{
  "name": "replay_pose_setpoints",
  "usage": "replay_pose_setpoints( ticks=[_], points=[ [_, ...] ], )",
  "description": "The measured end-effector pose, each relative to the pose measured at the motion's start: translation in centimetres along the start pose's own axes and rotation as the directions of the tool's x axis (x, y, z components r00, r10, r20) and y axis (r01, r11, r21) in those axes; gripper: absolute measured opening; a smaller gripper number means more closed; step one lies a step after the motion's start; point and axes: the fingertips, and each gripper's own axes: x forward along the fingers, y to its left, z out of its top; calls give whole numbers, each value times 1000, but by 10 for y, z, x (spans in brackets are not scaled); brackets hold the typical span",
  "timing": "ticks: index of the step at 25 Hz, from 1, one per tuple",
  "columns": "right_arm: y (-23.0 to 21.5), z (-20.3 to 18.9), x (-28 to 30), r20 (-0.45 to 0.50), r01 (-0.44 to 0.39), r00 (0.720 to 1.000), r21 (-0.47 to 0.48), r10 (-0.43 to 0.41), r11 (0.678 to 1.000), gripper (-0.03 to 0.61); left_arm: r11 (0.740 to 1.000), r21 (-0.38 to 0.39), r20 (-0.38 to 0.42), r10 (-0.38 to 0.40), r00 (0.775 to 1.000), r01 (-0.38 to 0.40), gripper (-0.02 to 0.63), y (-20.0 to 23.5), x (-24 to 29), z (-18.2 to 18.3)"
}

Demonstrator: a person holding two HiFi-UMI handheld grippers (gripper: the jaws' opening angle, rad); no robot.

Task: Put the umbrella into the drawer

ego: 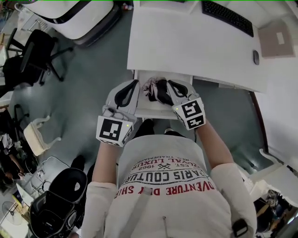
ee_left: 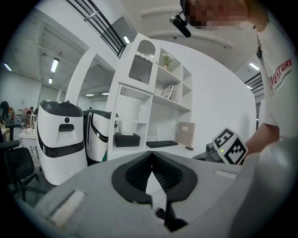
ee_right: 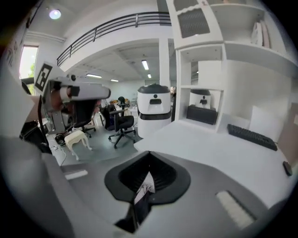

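Note:
The folded black-and-white umbrella (ego: 155,90) lies in the open white drawer (ego: 145,110) under the desk. Both grippers hang above the drawer's front, one on each side of the umbrella. My left gripper (ego: 135,83) is shut, its jaws meeting with nothing between them (ee_left: 152,173). My right gripper (ego: 170,83) is also shut. In the right gripper view a strip of the umbrella's patterned cloth (ee_right: 145,188) shows through the slit below the closed tips (ee_right: 148,173); it looks to lie beyond the jaws, not pinched.
The white desk (ego: 186,42) carries a keyboard (ego: 228,17), a mouse (ego: 256,57) and a brown pad (ego: 277,39). A black office chair (ego: 37,53) and a white machine (ego: 79,14) stand at the left on the grey floor. White shelving (ee_left: 153,93) rises behind the desk.

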Motion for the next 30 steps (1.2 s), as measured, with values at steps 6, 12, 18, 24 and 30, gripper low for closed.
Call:
replay_pose_setpoints(
  ticks=[6,12,18,24,30],
  points=[
    [-18,68,-66,222,71,972,-1,-69,997,0,996,86,65,-8,998,3,6,-28,-2,50],
    [-28,123,-122,396,106,912,24,-107,994,0,980,198,67,-45,997,31,6,-50,-12,85],
    [-32,147,-167,495,142,855,58,-152,988,-2,972,234,97,-48,994,24,6,-58,-29,111],
    [-27,154,-182,517,187,836,46,-184,981,-2,983,181,110,4,994,-24,6,-52,-40,128],
    [-18,164,-185,543,173,823,41,-167,984,-2,982,188,138,10,990,-36,6,-47,-48,137]
  ],
)
